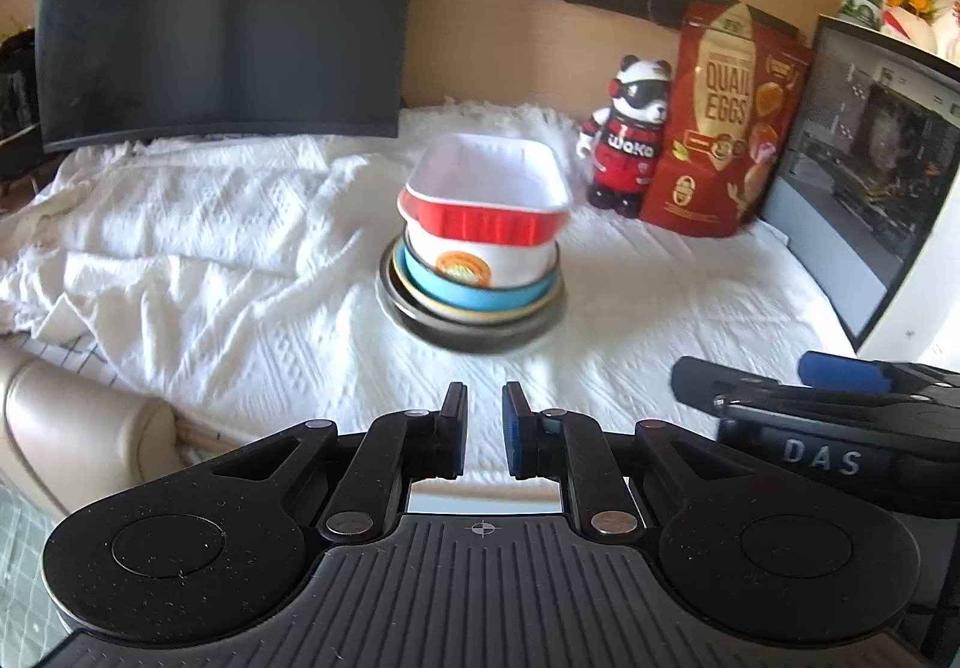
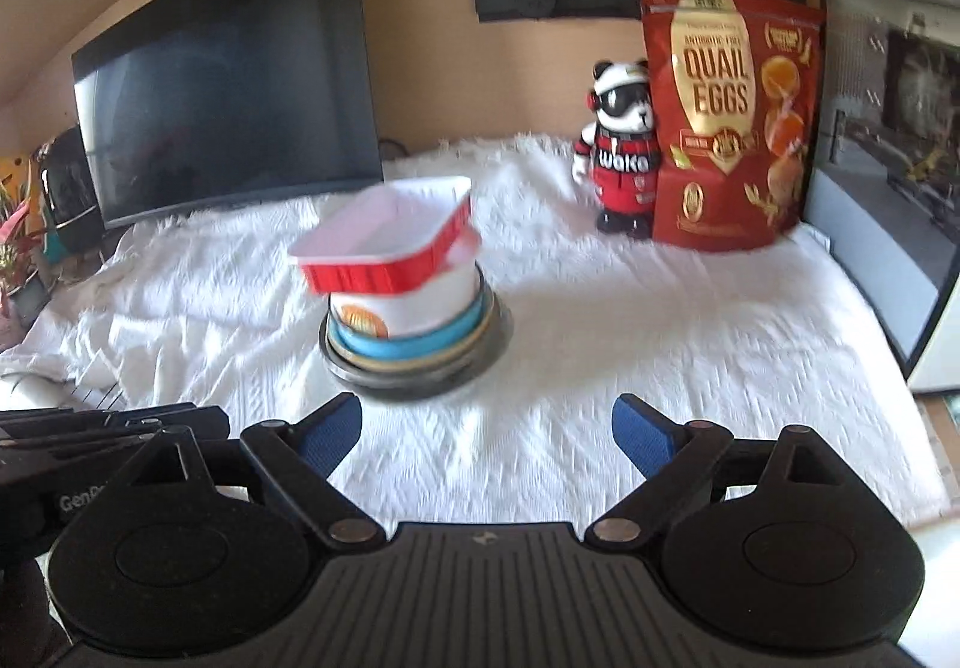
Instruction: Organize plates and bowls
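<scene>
A stack of dishes stands on the white cloth. A red square tray with a white inside (image 1: 489, 191) (image 2: 390, 242) sits tilted on top of a white paper bowl (image 1: 480, 260) (image 2: 414, 305). Below it are a blue bowl (image 1: 480, 296) (image 2: 414, 344), a pale plate and a dark plate (image 1: 474, 332) (image 2: 414, 377). My left gripper (image 1: 485, 428) is in front of the stack, empty, its pads a narrow gap apart. My right gripper (image 2: 486, 434) is wide open and empty, in front of the stack. It also shows in the left wrist view (image 1: 840, 404).
A dark monitor (image 1: 222, 20) (image 2: 234, 92) stands at the back left. A panda figurine (image 1: 630, 140) (image 2: 621, 152) and a red quail-egg bag (image 1: 726, 122) (image 2: 732, 110) stand at the back right. A second screen (image 1: 870, 170) (image 2: 888, 128) stands on the right.
</scene>
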Demonstrator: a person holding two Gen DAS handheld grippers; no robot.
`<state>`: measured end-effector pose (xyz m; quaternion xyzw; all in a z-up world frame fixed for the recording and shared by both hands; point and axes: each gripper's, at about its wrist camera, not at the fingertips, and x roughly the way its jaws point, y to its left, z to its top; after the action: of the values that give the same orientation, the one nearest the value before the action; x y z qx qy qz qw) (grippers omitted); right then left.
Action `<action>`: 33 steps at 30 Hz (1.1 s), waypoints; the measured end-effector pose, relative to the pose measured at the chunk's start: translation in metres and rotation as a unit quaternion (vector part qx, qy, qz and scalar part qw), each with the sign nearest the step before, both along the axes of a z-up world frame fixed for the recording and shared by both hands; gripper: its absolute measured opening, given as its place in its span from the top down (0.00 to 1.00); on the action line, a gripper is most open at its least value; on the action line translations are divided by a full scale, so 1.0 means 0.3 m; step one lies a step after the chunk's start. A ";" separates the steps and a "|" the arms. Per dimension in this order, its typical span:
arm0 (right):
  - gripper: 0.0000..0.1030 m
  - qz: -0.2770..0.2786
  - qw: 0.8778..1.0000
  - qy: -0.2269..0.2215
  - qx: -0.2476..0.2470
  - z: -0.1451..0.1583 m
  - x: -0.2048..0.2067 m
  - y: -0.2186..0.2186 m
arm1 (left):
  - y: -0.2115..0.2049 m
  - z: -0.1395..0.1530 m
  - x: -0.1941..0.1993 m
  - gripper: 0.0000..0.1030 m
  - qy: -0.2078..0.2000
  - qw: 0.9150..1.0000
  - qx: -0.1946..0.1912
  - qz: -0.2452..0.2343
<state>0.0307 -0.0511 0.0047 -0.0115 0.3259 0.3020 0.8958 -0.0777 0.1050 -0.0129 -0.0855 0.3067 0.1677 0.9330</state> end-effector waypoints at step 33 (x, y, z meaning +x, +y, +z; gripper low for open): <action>0.12 0.012 0.999 0.017 -0.024 -0.015 -0.078 -0.044 | -0.054 -0.001 -0.057 0.85 0.007 1.000 -0.011 -0.001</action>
<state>0.0073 -0.0643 0.0002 -0.0319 0.3485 0.3047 0.8858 -0.0947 0.0889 -0.0132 -0.0944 0.3155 0.1639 0.9299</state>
